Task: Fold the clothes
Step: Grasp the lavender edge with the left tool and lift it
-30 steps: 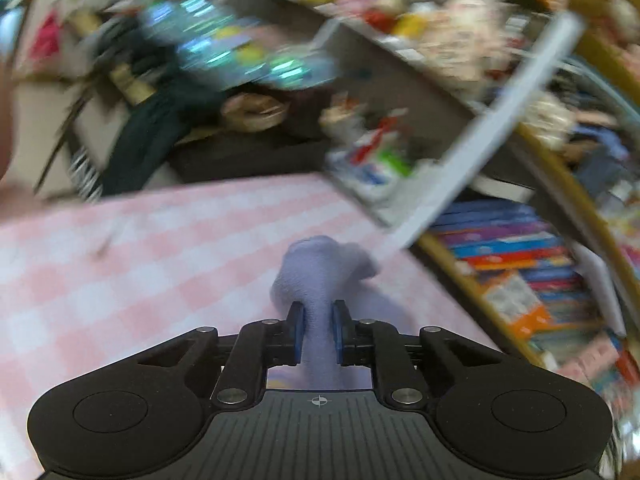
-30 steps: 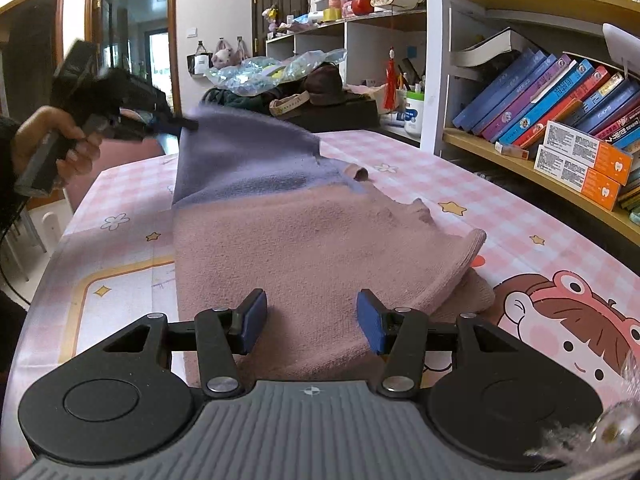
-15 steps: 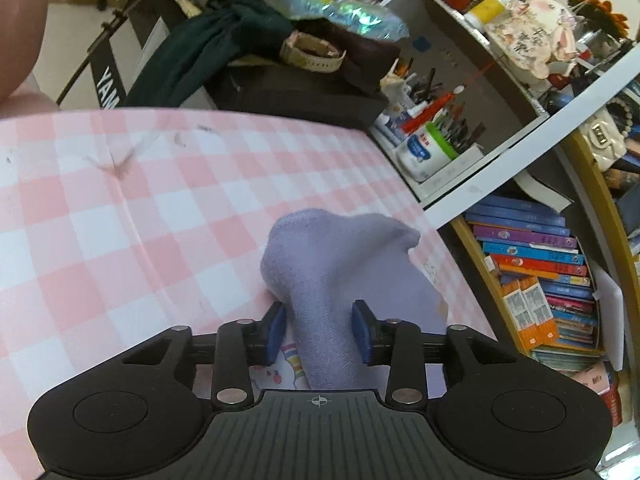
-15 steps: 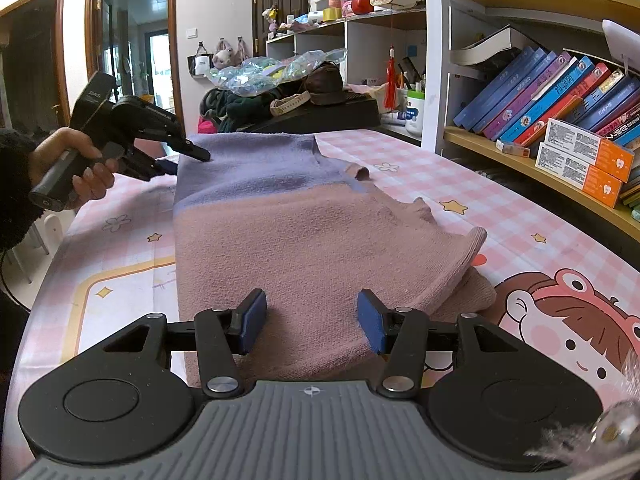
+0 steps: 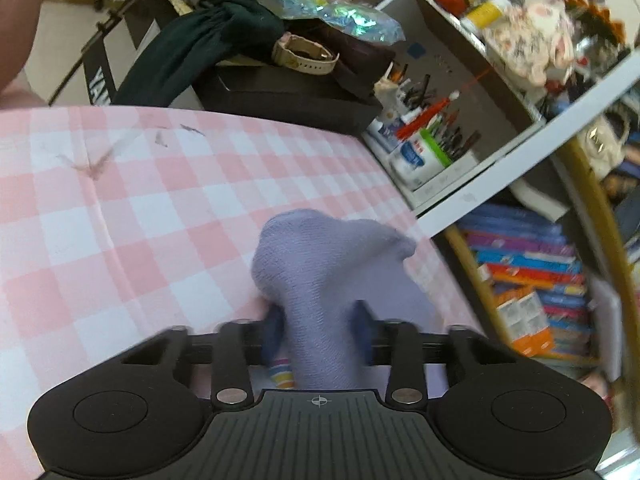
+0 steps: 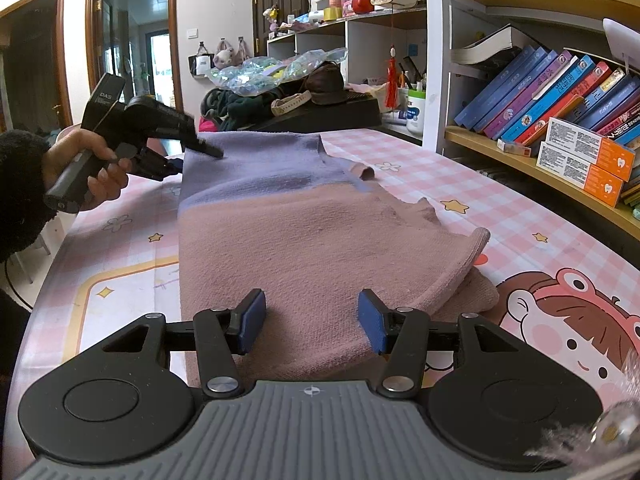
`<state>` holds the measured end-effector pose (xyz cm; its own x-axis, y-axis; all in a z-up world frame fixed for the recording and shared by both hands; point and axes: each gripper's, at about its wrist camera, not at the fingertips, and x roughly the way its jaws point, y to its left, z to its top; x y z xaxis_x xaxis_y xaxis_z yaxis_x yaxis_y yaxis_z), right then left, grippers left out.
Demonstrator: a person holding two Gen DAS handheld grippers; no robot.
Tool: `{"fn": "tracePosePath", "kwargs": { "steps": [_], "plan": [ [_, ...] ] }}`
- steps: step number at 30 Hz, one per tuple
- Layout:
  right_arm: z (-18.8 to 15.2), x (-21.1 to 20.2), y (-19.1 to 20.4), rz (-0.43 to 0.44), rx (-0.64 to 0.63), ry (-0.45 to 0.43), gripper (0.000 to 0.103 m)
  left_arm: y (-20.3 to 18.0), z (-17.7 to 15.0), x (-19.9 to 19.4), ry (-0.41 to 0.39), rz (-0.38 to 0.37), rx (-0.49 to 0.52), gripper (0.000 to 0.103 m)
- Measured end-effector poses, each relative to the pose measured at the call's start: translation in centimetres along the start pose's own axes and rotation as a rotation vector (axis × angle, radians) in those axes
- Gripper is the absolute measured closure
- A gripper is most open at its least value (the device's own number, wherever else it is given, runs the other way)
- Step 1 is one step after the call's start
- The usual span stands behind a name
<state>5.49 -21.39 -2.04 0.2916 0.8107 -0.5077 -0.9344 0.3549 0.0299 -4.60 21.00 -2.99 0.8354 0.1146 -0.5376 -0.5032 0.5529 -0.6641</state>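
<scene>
A knitted garment (image 6: 312, 248), pink near me and lavender at its far end (image 6: 260, 160), lies flat on the pink checked tablecloth (image 6: 500, 208). In the left wrist view the lavender corner (image 5: 320, 272) rests loosely between the spread fingers of my left gripper (image 5: 318, 332), which is open. The right wrist view shows that left gripper (image 6: 198, 162) at the garment's far left corner, held by a hand (image 6: 80, 168). My right gripper (image 6: 312, 322) stands open just over the pink near edge, gripping nothing.
A bookshelf (image 6: 560, 92) with books and orange boxes runs along the right. At the table's far end sit a black case (image 6: 320, 114) piled with clothes and plastic, and a pen cup (image 5: 424, 152). The table's left edge (image 6: 36, 304) is near.
The left gripper has brought the lavender end down onto the table and its jaws have spread apart, letting go of the cloth. The right gripper has stayed still.
</scene>
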Motion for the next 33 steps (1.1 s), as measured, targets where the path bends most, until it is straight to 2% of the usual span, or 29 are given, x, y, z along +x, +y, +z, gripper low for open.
{"fn": "tracePosePath", "kwargs": {
  "steps": [3, 13, 19, 22, 24, 29, 33],
  "plan": [
    [0.0, 0.0, 0.1, -0.003, -0.004, 0.002, 0.053, 0.0, 0.1, -0.6, -0.004, -0.023, 0.029, 0.093],
    [0.0, 0.2, 0.2, -0.010, -0.014, 0.010, 0.053, -0.1, 0.7, -3.0, -0.024, -0.122, 0.114, 0.093],
    [0.0, 0.2, 0.3, -0.011, -0.016, 0.010, 0.053, 0.2, 0.9, -2.3, -0.020, -0.137, 0.087, 0.093],
    [0.0, 0.2, 0.2, -0.008, -0.013, 0.010, 0.053, 0.7, 0.9, -1.9, -0.002, -0.140, 0.062, 0.090],
    [0.1, 0.3, 0.2, -0.007, -0.011, 0.010, 0.053, 1.2, 0.8, -1.6, 0.012, -0.132, 0.033, 0.083],
    [0.1, 0.2, 0.2, -0.005, -0.009, 0.009, 0.053, 1.9, 0.5, -0.5, 0.047, -0.105, -0.012, 0.074],
    [0.1, 0.1, 0.2, -0.007, -0.008, 0.008, 0.053, 1.9, 0.6, 0.1, 0.043, -0.110, -0.029, 0.071]
  ]
}}
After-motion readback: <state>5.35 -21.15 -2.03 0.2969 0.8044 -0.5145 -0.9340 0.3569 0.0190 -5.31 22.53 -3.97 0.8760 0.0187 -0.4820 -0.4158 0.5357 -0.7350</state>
